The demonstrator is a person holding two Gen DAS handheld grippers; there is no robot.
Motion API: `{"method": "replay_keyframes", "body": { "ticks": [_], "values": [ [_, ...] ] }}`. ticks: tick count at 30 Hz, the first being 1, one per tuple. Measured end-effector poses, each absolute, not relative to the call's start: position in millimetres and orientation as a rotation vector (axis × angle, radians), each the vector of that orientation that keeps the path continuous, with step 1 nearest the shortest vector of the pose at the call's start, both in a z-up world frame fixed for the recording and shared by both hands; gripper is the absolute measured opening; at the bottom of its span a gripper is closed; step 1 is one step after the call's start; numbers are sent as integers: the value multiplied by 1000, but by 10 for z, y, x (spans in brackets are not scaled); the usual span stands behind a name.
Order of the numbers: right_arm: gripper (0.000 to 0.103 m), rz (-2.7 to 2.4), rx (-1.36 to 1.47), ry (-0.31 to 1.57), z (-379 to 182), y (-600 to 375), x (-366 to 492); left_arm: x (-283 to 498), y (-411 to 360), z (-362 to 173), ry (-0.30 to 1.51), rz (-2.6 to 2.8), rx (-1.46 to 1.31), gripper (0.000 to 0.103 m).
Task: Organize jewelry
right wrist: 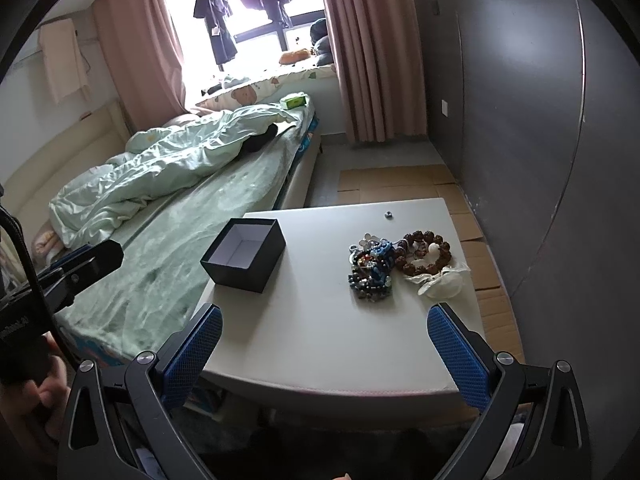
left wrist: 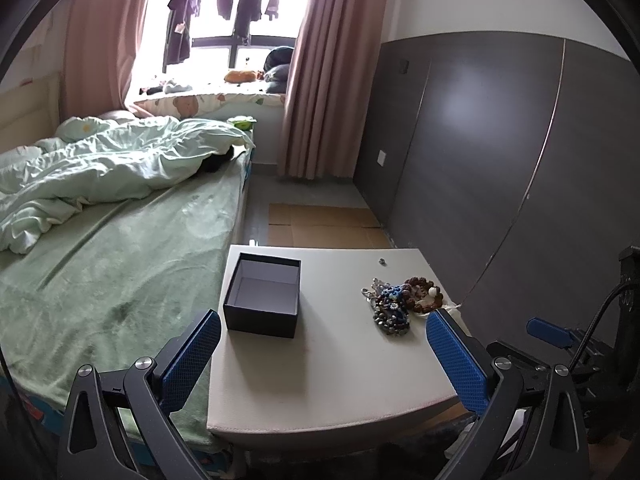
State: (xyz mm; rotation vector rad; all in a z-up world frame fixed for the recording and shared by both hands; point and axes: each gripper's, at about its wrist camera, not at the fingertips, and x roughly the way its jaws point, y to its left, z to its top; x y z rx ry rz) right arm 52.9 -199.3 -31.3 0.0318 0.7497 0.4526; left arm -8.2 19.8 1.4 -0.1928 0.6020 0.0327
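Observation:
An open, empty black box (left wrist: 262, 296) with a pale lining stands on the left of a white table (left wrist: 332, 364); it also shows in the right wrist view (right wrist: 244, 255). A heap of jewelry lies at the right: blue and grey bead strands (left wrist: 390, 306) (right wrist: 370, 270), a brown bead bracelet (left wrist: 426, 294) (right wrist: 426, 258), a white pendant with cord (right wrist: 442, 282). A small ring (left wrist: 382, 261) (right wrist: 387, 213) lies apart near the far edge. My left gripper (left wrist: 324, 350) and right gripper (right wrist: 325, 344) are open and empty, above the table's near edge.
A bed (left wrist: 112, 264) with a green sheet and a rumpled duvet adjoins the table's left side. A dark grey wardrobe wall (left wrist: 500, 152) runs along the right. Flattened cardboard (left wrist: 328, 226) covers the floor behind the table. Pink curtains (left wrist: 332, 72) frame the window.

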Motion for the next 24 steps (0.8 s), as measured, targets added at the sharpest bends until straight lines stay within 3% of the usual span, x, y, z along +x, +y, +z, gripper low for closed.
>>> {"method": "replay_keyframes", "body": {
  "ticks": [24],
  "values": [
    [103, 383, 160, 768, -397, -2509, 847, 346, 13, -64, 624, -57, -212, 102]
  ]
}}
